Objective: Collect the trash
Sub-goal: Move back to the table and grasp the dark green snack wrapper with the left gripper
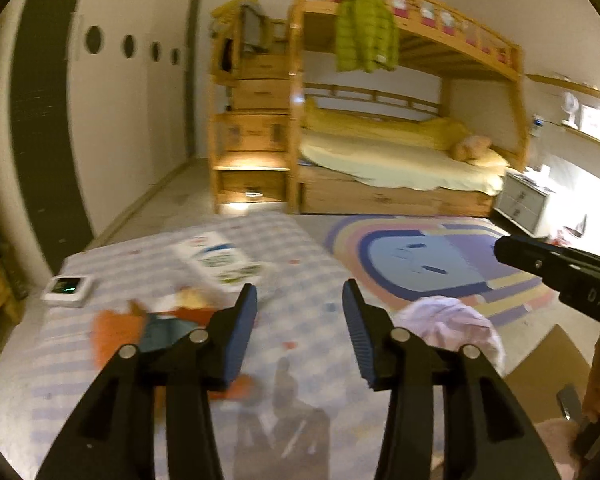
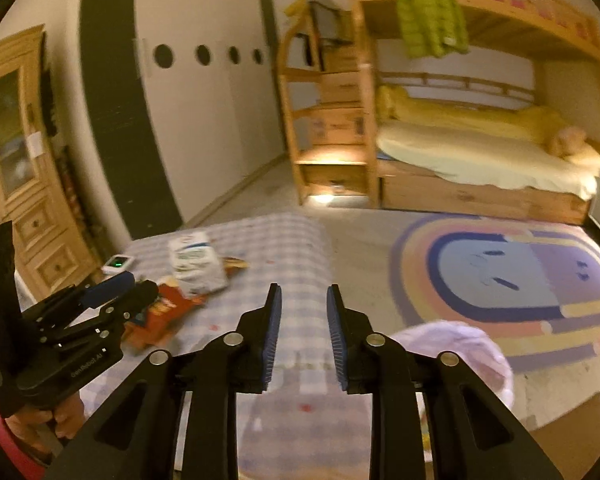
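Both of my tools are empty right now. The left tool (image 1: 299,300) stands with its jaws well apart and nothing between the pads; the right tool (image 2: 303,302) is parted more narrowly, also holding nothing. I judge they hover above the checked mattress (image 1: 308,248) to pick the next piece, since no pad touches anything.

The trash lies in a loose cluster at about ten o'clock from the right tool: a white printed bag (image 2: 196,266), and just below it a red-orange snack wrapper (image 2: 162,312), partly hidden behind the left tool as seen from the right wrist. From the left wrist the wrapper sits at about nine o'clock, blurred. A small white device with a green light (image 2: 118,264) rests near the far left corner of the mattress; I would not count it as trash.

A pale pink bag (image 2: 460,352) sits at about four o'clock, off the mattress edge; I take it for the collecting bag, placed within reach of either hand.

Beyond, at twelve o'clock, a wooden bunk bed (image 1: 380,152) with a green jacket (image 1: 366,28) hung on its rail; a striped rug (image 2: 500,280) covers the floor at two o'clock.
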`<state>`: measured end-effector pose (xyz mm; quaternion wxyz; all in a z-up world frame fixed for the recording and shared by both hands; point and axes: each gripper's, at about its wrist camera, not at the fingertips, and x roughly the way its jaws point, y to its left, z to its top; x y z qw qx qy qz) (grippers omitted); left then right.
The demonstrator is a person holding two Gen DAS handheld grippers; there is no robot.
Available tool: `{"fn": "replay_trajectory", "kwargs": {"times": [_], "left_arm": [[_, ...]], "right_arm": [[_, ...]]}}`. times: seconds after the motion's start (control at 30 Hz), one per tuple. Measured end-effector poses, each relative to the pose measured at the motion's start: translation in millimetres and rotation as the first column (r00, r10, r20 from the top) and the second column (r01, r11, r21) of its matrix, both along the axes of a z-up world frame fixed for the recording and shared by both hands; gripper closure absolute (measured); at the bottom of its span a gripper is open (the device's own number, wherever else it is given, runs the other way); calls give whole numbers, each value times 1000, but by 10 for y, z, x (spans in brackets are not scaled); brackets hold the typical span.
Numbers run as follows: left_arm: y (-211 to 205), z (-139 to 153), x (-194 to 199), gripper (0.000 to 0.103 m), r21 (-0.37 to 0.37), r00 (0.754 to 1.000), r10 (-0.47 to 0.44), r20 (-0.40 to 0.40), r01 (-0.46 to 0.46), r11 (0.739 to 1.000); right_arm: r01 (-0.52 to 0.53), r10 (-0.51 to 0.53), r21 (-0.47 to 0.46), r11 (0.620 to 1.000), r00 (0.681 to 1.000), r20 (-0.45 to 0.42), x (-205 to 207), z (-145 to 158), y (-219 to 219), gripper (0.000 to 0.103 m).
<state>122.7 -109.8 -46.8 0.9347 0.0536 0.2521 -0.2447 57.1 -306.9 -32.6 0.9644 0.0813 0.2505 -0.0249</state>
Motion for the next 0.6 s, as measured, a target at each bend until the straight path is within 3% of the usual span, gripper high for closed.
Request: {"fn": "replay_trajectory", "kwargs": {"times": [0.37,0.6], "left_arm": [[888,-17,264,50,48,974,226,-9,-226,973],[929,-121,277,45,67,975,219,-41,-216,974]], "right_arm": [[-143,143,-28,989,990,-17,664,-36,590,65],[-160,160,-27,987,987,-5,934,-148,721,65]]}}
